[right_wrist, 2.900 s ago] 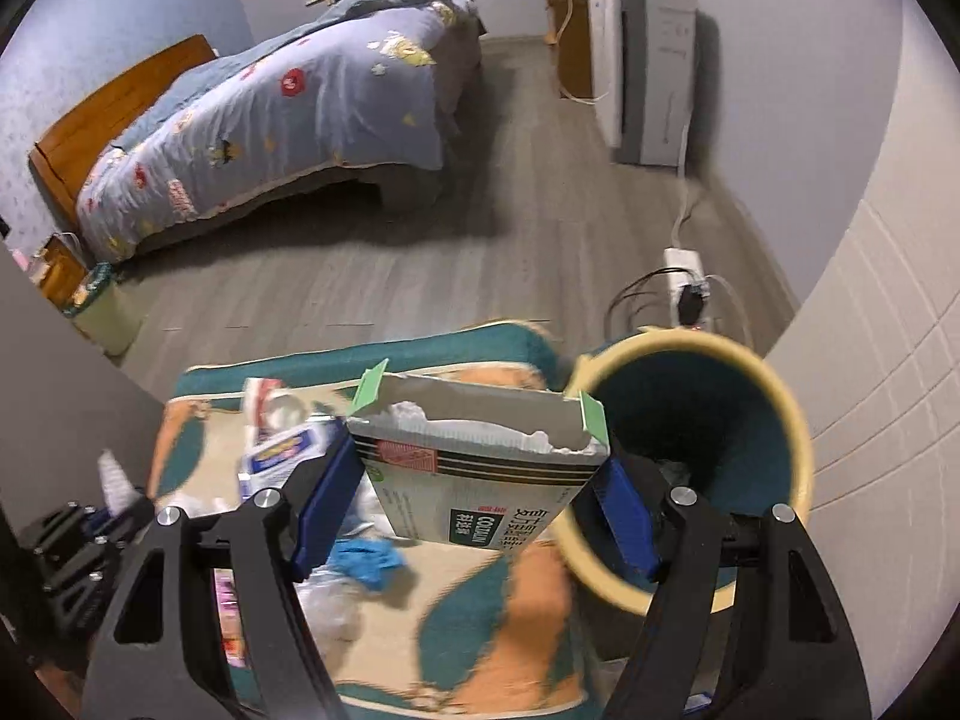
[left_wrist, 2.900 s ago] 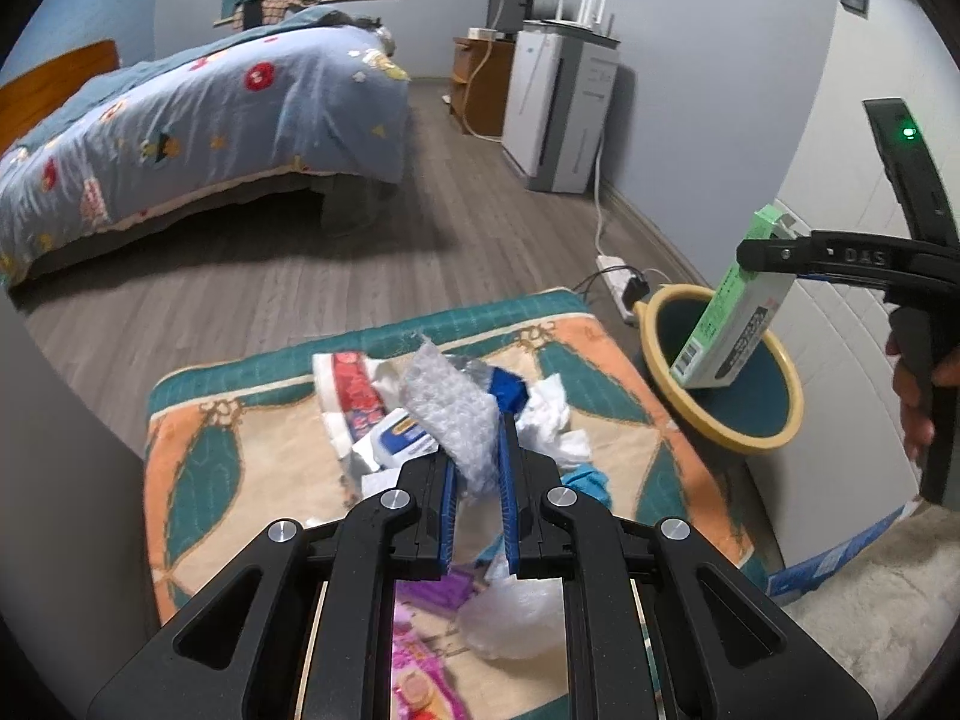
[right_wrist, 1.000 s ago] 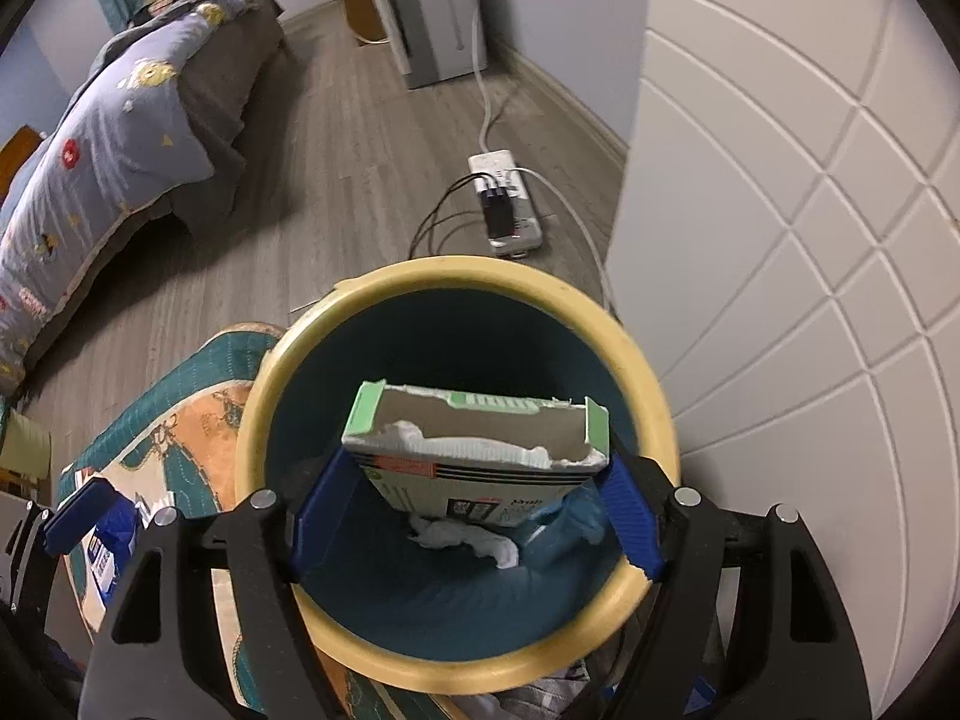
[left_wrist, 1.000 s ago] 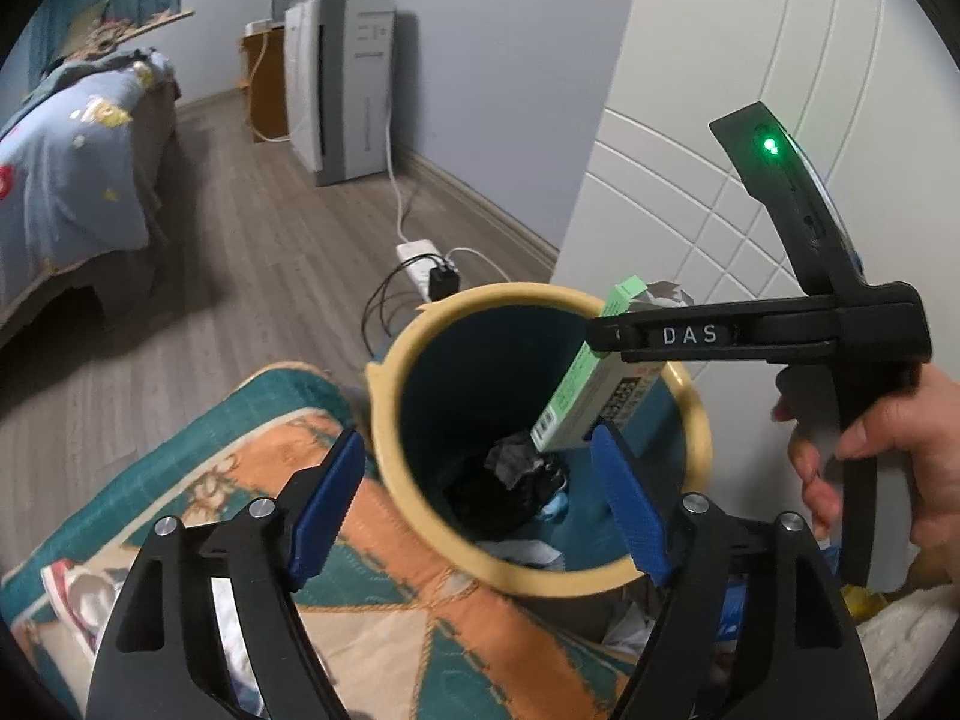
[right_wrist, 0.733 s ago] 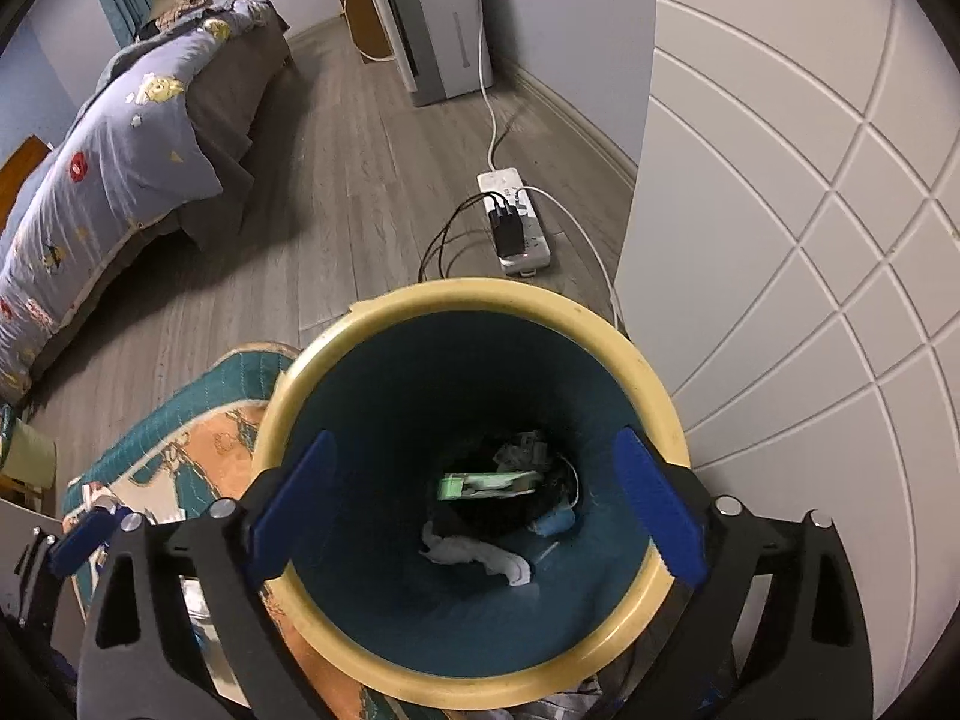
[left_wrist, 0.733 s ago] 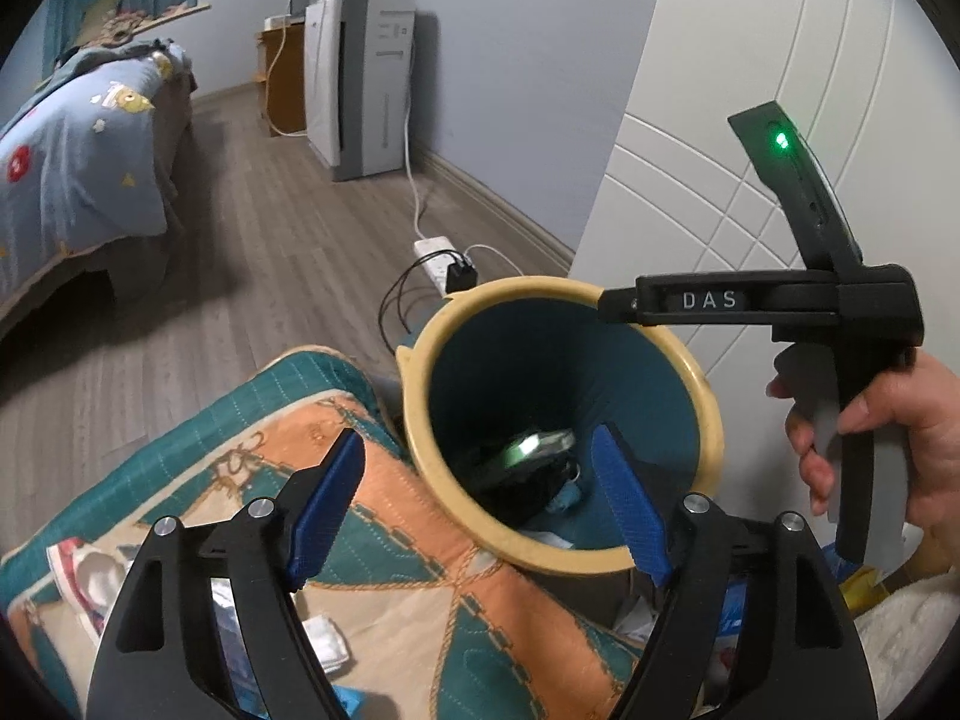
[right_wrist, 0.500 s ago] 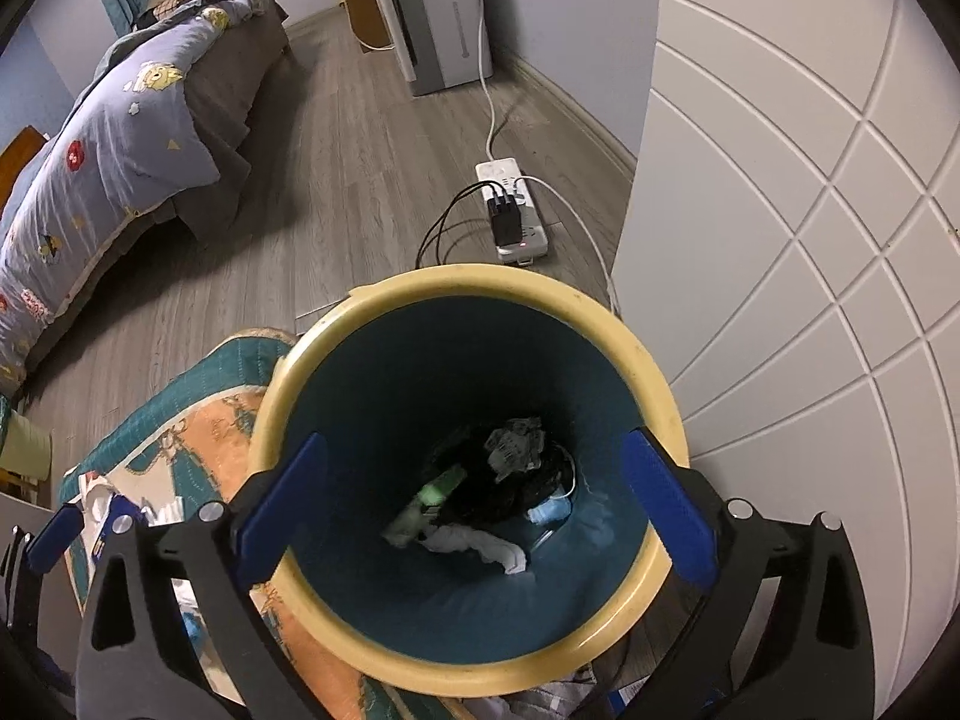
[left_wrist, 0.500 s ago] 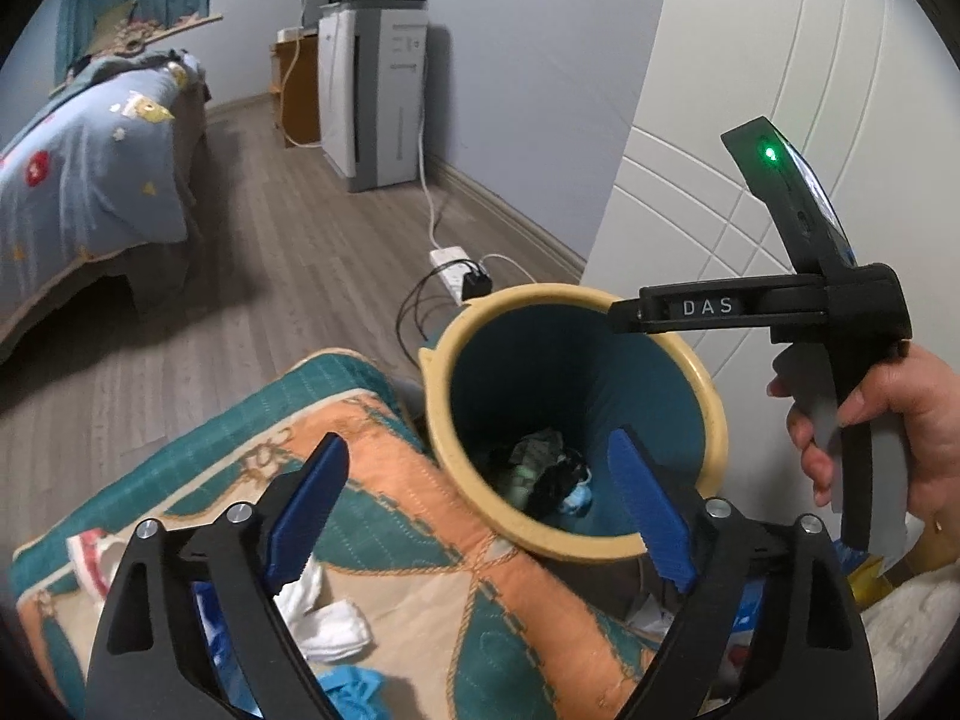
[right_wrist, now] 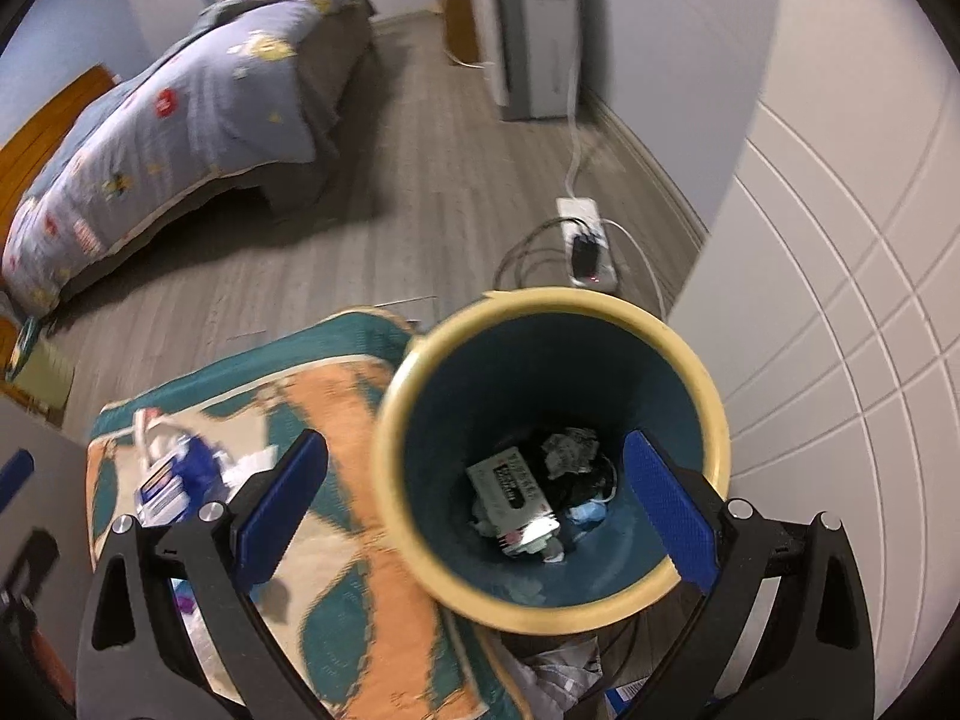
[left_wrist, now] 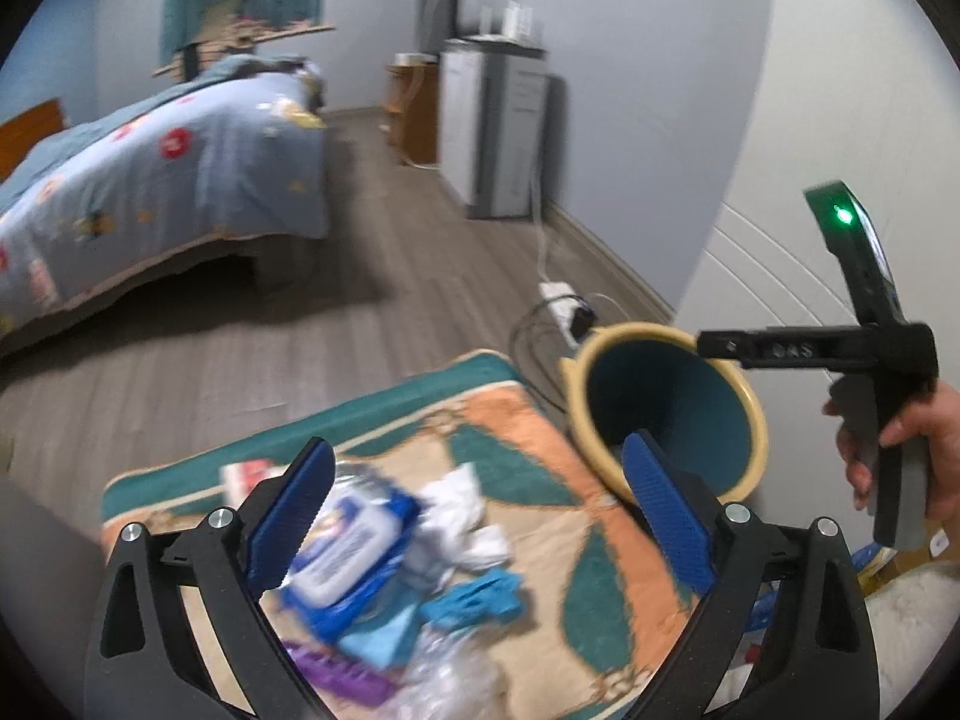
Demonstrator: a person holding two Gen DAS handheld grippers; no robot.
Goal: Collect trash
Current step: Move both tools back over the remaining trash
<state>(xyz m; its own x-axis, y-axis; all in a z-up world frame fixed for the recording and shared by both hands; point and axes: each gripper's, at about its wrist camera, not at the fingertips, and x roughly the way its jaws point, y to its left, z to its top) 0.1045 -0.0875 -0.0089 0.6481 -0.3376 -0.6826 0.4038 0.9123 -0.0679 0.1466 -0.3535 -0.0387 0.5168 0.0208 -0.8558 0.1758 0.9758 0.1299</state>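
Note:
The yellow-rimmed teal bin (right_wrist: 714,420) stands at the mat's right corner; a green-and-white carton (right_wrist: 510,486) lies inside on other scraps. My right gripper (right_wrist: 475,441) hovers open above the bin with nothing between its fingers. My left gripper (left_wrist: 477,450) is over the patterned mat (left_wrist: 498,420), its jaws opening and empty. Below it lie a blue wipes pack (left_wrist: 354,546), a white crumpled tissue (left_wrist: 468,516), a blue scrap (left_wrist: 480,594), a purple wrapper (left_wrist: 342,672) and clear plastic (left_wrist: 456,678). A hand (left_wrist: 900,438) holds the right gripper's handle.
A bed (left_wrist: 150,180) with a blue quilt fills the far left. A power strip (left_wrist: 564,300) with cables lies on the wood floor behind the bin. A white appliance (left_wrist: 498,138) stands by the back wall. A white panelled surface (right_wrist: 840,300) rises right of the bin.
The right gripper opened and the carton dropped into the bin. Both grippers rose. The left gripper swung left from the bin to above the trash on the mat, its jaws wider.

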